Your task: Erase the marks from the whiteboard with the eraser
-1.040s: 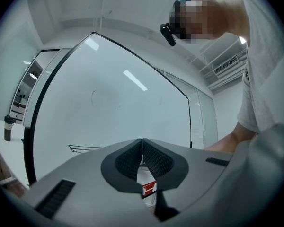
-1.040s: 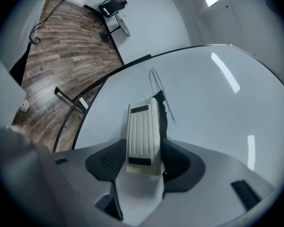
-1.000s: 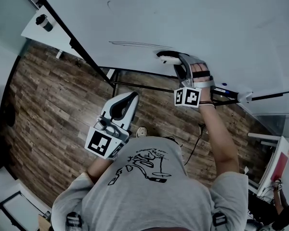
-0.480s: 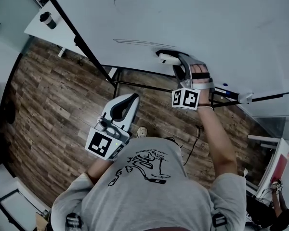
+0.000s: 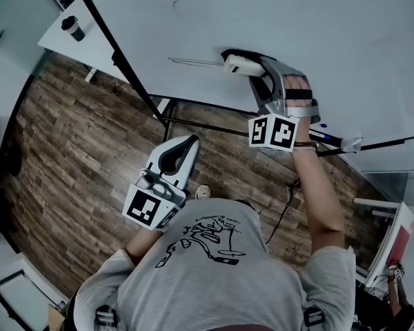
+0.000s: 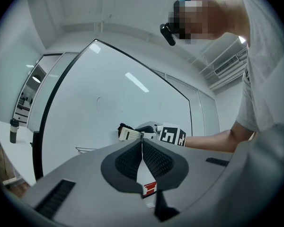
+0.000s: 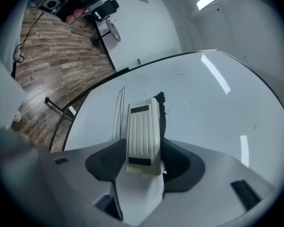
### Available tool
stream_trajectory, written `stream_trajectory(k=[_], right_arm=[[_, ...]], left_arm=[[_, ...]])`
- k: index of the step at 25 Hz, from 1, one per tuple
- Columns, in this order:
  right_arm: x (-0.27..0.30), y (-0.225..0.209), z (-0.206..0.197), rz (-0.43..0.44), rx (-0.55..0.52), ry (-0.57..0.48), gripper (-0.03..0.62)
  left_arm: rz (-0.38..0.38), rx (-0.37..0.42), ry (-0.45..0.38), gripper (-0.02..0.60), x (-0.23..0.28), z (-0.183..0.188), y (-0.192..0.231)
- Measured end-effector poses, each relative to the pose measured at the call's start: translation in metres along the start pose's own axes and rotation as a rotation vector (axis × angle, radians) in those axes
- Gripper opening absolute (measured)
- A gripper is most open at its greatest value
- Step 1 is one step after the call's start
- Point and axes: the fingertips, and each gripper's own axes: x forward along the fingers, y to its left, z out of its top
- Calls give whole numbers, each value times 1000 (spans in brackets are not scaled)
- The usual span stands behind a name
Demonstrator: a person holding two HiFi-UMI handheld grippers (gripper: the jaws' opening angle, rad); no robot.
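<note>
The right gripper (image 5: 257,69) is raised to the whiteboard (image 5: 310,19) and pinches the eraser (image 5: 237,65) between its jaws. In the right gripper view the eraser (image 7: 143,134) stands lengthwise between the two dark pads, its white ribbed back towards the camera. About half of its length reaches out past the tips of the right gripper (image 7: 144,161). The dark felt side shows along the eraser's right edge, turned towards the whiteboard (image 7: 208,103), and appears to lie against it.

A few thin drawn marks (image 7: 118,111) run on the board just left of the eraser in that view. In the head view the same marks (image 5: 194,62) stretch leftward from the eraser's end, close by it. A small, faint curved mark (image 5: 174,5) sits higher on the board, well apart from the eraser.

The left gripper (image 5: 188,142) is held low in front of the person's chest, away from the board. Its view shows the jaws of the left gripper (image 6: 142,150) pressed together with nothing between them. Beyond them, the eraser (image 6: 128,134) is seen on the whiteboard (image 6: 99,93).

To the board's left, a cup (image 5: 72,27) stands on a white counter (image 5: 58,43) above the wooden floor (image 5: 69,136).
</note>
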Motion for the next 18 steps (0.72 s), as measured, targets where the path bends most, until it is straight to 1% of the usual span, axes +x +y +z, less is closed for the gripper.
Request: stream_trajectory(k=[6,10,18], right_arm=[[11,3,-5,9,1,7,242],[14,13,-5,26,-9,2,242],[19,23,-7,16,-29,1,242]], left_arm=[[11,-11,6,25,1,-6,9],[5,-13,8,25,4,-6,10],[-11,-8,0,25,12,-2,8]])
